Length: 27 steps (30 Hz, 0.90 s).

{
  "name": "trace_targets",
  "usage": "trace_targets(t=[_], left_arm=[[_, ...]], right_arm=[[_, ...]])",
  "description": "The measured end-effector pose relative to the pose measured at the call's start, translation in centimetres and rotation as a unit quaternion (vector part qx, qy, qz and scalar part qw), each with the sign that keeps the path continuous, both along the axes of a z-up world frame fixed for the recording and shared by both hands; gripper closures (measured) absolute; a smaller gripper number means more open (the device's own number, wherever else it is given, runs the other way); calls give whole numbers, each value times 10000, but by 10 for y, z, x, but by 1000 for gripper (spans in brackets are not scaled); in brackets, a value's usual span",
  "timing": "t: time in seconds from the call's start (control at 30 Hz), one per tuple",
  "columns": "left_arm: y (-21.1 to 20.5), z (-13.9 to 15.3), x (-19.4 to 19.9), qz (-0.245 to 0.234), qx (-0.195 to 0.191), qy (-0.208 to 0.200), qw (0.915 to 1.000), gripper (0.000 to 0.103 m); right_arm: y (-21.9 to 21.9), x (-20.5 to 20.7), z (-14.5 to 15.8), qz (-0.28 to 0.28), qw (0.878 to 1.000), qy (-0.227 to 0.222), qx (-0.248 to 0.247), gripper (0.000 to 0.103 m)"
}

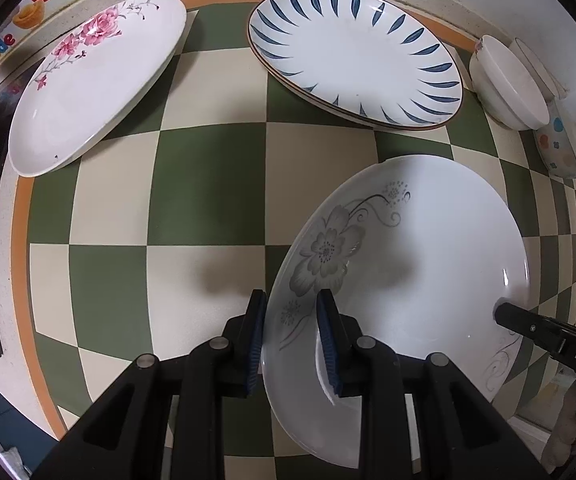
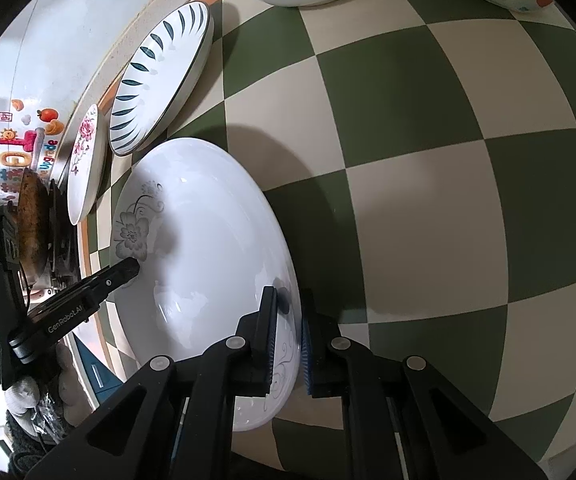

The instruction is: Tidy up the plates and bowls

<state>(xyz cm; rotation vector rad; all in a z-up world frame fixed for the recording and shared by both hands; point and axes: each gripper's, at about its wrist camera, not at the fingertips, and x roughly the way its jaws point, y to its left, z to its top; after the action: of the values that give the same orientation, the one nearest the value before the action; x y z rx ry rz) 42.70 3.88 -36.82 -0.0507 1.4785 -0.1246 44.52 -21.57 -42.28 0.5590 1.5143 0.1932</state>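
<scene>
Both claws, left and right, are clamped on opposite rims of the grey-flowered plate above the worktop.

Green and cream checks cover the mat, edged in orange. One white plate carries grey flowers, another pink blossoms, a third blue leaf strokes around its rim.

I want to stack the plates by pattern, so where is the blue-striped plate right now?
The blue-striped plate sits at the far edge of the checkered mat, between the pink-flower plate and the white bowl.
</scene>
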Motion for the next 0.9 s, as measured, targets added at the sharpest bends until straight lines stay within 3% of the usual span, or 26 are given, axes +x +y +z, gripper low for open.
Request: trace_targets(t=[0.17, 0.27, 0.33, 0.4, 0.47, 0.53, 0.63, 0.9], left_arm=[[7, 2, 1, 41, -216, 121, 9997, 80], [28, 28, 0, 195, -234, -180, 9994, 79], [52, 51, 2, 358, -228, -423, 9982, 79], [84, 72, 10, 636, -246, -620, 9957, 74], [115, 84, 21, 954, -237, -794, 9920, 71], [149, 85, 39, 1239, -191, -883, 9882, 71], [188, 71, 64, 1607, -133, -772, 9839, 71], [235, 36, 101, 2073, 23, -540, 9768, 71]], right_arm=[[2, 2, -1, -21, 10000, 93, -21, 89], [-2, 2, 6, -120, 9996, 240, -84, 89], [-7, 1, 28, -264, 9992, 146, -276, 88], [-6, 3, 54, -396, 9984, -2, -401, 79], [8, 12, 79, -407, 9981, -247, -402, 62], [36, 32, 102, -286, 9977, -515, -340, 55], [89, 77, 111, 77, 9970, -767, 56, 54], [225, 207, 74, 1055, 9907, -858, -39, 54]])
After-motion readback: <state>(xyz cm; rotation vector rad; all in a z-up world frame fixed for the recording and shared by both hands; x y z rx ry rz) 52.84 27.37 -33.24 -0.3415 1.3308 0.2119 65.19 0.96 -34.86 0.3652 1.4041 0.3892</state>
